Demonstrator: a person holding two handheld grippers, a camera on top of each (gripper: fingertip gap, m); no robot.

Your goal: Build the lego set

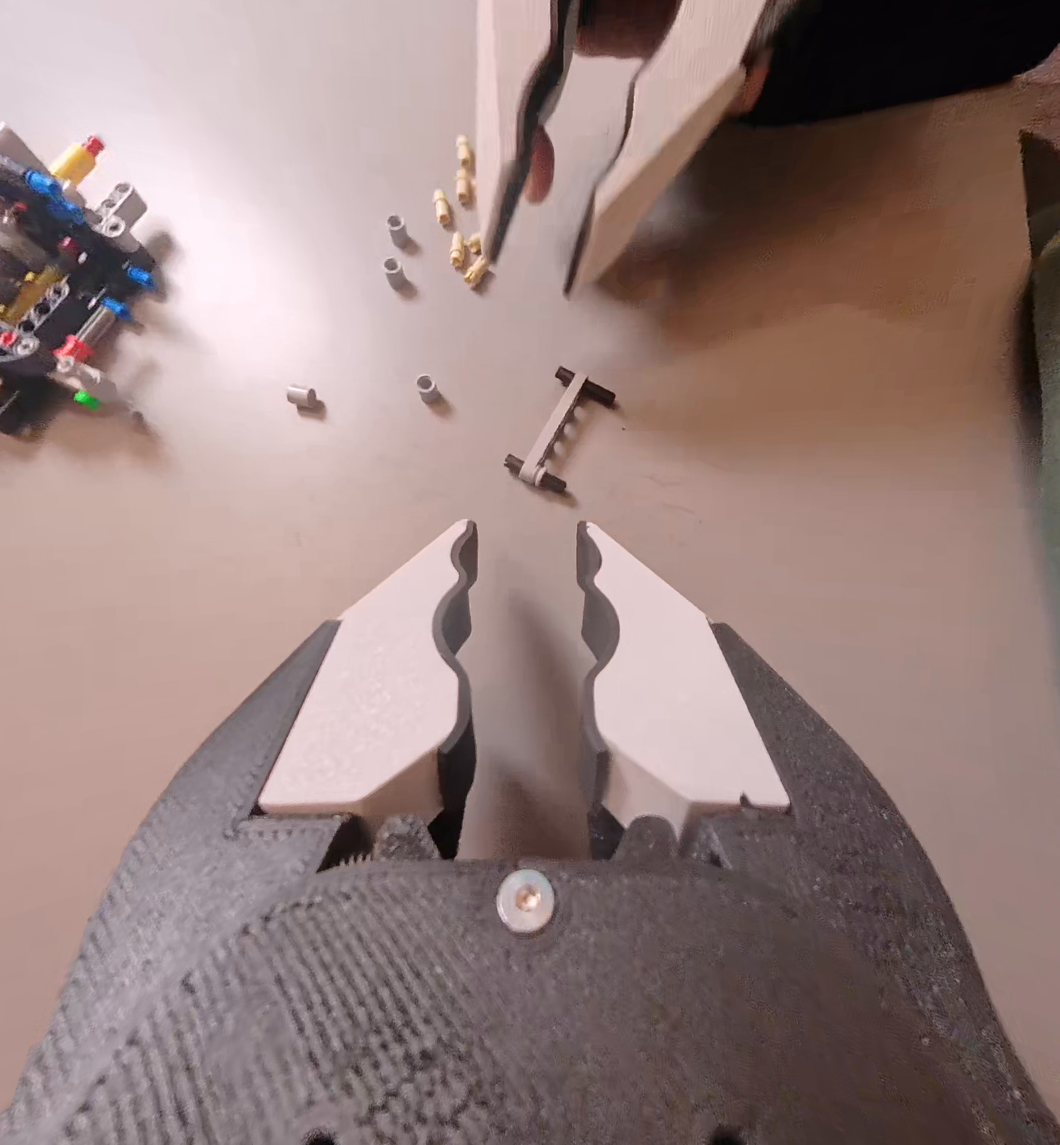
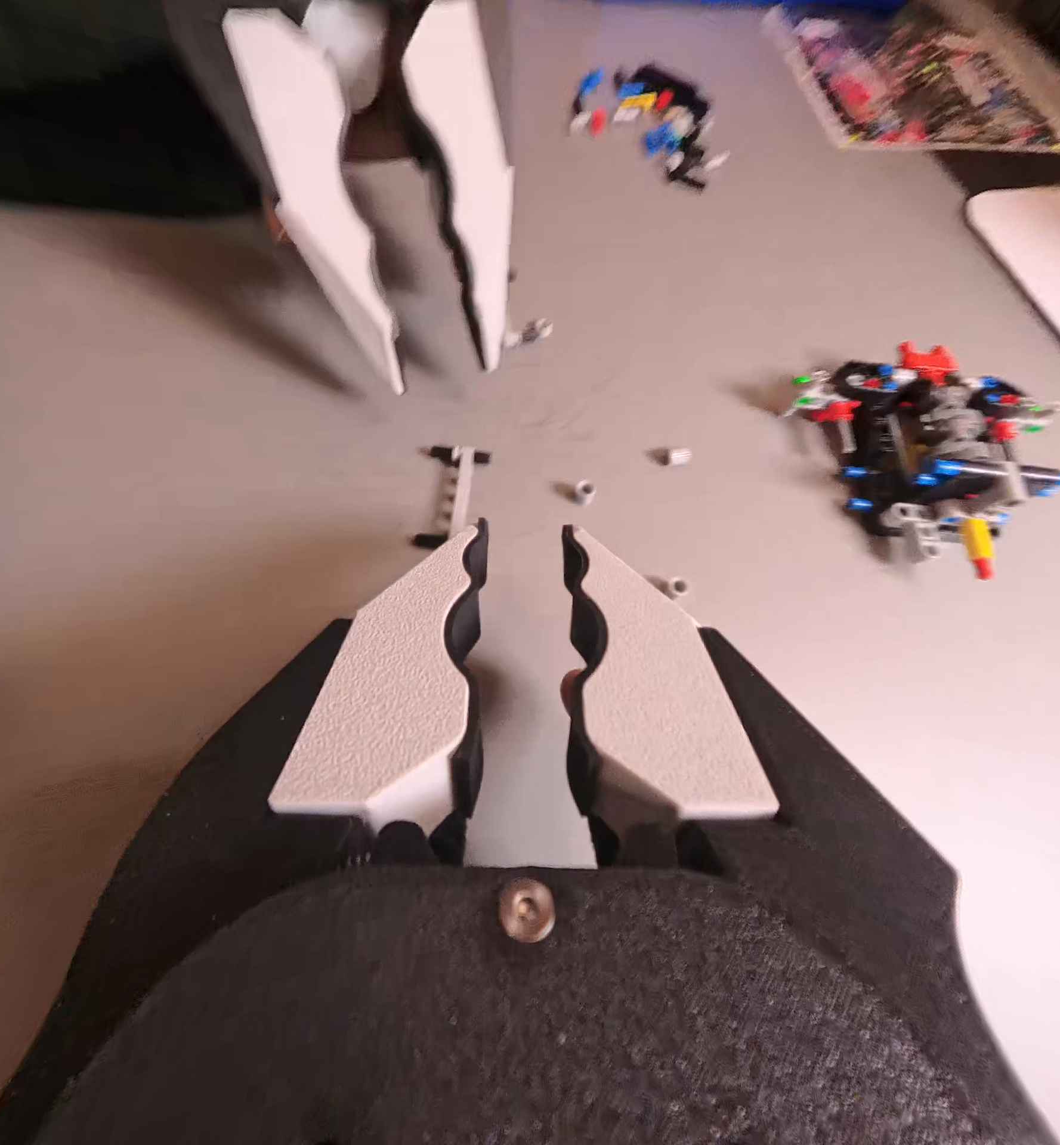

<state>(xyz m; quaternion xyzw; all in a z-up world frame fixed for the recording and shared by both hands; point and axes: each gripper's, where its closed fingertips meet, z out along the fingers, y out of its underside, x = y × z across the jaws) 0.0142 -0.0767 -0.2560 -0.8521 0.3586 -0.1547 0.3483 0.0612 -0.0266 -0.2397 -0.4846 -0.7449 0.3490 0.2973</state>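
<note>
At the bottom centre of the left wrist view, the left gripper (image 1: 527,526) hangs over the table (image 1: 763,557) with its jaws apart and nothing between them. Just past its tips lies a grey beam with black pins (image 1: 561,427). Farther up the frame, the right gripper (image 1: 530,272) points down, also released and empty, its tips beside a scatter of tan pins (image 1: 462,204). Grey sleeves (image 1: 431,389) lie loose in the middle of the frame. The half-built model (image 1: 37,279) sits at the left edge, well apart from both grippers.

Seen from the right wrist view, the right gripper (image 2: 522,528) has the beam (image 2: 456,489) just left of its tips, and the model (image 2: 948,458) sits at the right. A pile of loose parts (image 2: 645,118) and a blurred printed sheet (image 2: 924,80) lie at the top; no writing is readable.
</note>
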